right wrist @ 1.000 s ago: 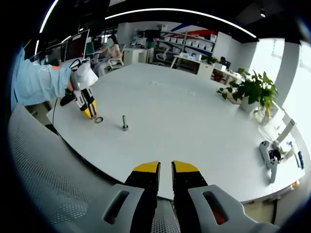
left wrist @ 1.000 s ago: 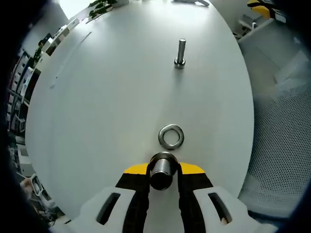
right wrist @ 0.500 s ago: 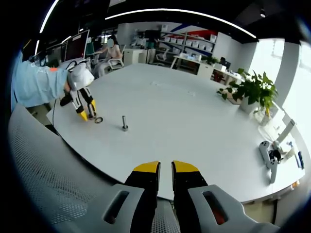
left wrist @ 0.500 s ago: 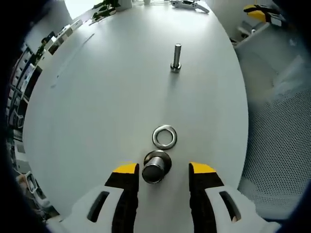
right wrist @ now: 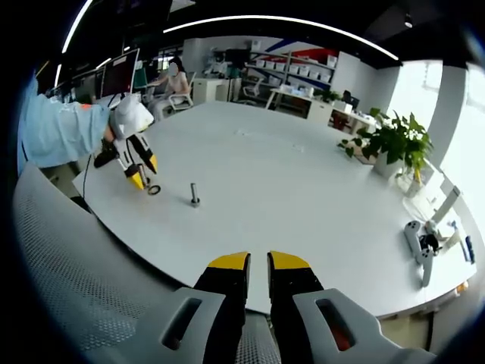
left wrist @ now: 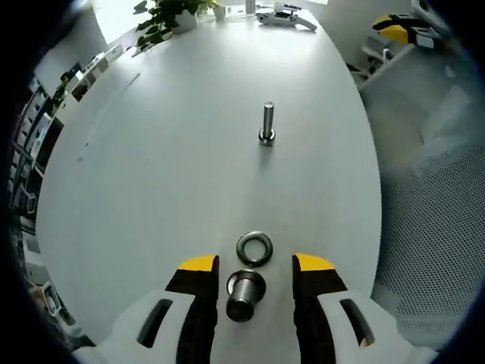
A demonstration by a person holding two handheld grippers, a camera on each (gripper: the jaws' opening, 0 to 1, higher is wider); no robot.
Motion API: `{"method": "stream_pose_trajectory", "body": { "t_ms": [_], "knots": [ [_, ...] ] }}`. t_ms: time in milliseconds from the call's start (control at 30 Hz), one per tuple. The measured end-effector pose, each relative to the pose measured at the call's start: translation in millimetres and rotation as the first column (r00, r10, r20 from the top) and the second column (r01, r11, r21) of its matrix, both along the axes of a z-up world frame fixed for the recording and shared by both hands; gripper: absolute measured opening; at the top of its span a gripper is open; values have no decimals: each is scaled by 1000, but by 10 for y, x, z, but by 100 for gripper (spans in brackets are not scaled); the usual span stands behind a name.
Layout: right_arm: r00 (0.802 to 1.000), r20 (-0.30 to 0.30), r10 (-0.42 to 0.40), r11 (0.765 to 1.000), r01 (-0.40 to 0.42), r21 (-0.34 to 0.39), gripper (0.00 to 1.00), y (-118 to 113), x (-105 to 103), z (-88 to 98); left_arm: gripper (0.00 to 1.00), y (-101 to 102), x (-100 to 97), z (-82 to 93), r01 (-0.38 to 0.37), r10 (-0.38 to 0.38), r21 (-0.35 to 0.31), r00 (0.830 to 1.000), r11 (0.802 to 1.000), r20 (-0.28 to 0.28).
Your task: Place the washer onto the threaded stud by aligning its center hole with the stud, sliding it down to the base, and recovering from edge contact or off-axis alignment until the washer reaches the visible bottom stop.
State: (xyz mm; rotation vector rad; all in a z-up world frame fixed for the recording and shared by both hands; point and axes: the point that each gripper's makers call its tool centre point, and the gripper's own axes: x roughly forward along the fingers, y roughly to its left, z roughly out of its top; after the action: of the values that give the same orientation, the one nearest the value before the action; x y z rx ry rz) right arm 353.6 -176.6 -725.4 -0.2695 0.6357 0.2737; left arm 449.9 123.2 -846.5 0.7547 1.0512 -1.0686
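Left gripper view: left gripper [left wrist: 256,267] gapes over a stubby metal cylinder [left wrist: 244,294]; washer [left wrist: 255,249] lies flat just beyond, well short of stud [left wrist: 267,124]; thin, rigid, probably slippery, best pinched at its rim; right gripper [right wrist: 258,262] nearly closed, empty.

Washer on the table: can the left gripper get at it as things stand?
Probably yes. The left gripper is open, and the washer lies flat just ahead of its jaws. The short metal cylinder standing between the jaws sits behind the washer, so it may get bumped.

White table [right wrist: 303,197], potted plant [right wrist: 394,140], mesh chair [right wrist: 68,258], monitor [right wrist: 121,72]
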Motion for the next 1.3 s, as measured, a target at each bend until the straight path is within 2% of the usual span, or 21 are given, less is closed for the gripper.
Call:
{"method": "stream_pose_trajectory", "body": {
  "t_ms": [433, 533, 633, 700, 867, 1000, 1167, 1300],
  "knots": [
    [1000, -1, -4, 1000, 4, -2, 11, -11, 3, -5, 35, -18, 10, -196, 54, -52, 63, 998, 997, -28],
    [1000, 0, -6, 1000, 6, -1, 11, -13, 5, -2, 31, -10, 11, -239, 72, -70, 81, 997, 994, -25],
    [1000, 0, -6, 1000, 6, -1, 10, -14, 6, -3, 29, -17, -1, -302, 74, -70, 84, 997, 994, -44],
    [1000, 0, -5, 1000, 5, -3, 10, -15, 5, -3, 27, -30, 34, -279, 78, -76, 80, 997, 994, -25],
    [1000, 1, -11, 1000, 11, 0, 10, -22, 7, 0, 28, -42, 34, -283, 75, -72, 76, 997, 994, -40],
    [1000, 1, -12, 1000, 12, 0, 10, -22, 7, 0, 30, -49, -9, -288, 94, -92, 86, 995, 992, -25],
    [1000, 1, -13, 1000, 13, 0, 10, -24, 4, -1, 27, -46, -7, -284, 81, -79, 73, 997, 994, -21],
    [1000, 1, -13, 1000, 13, 0, 10, -26, 6, 0, 21, -40, -18, -263, 84, -83, 63, 996, 994, -14]
  ]
}}
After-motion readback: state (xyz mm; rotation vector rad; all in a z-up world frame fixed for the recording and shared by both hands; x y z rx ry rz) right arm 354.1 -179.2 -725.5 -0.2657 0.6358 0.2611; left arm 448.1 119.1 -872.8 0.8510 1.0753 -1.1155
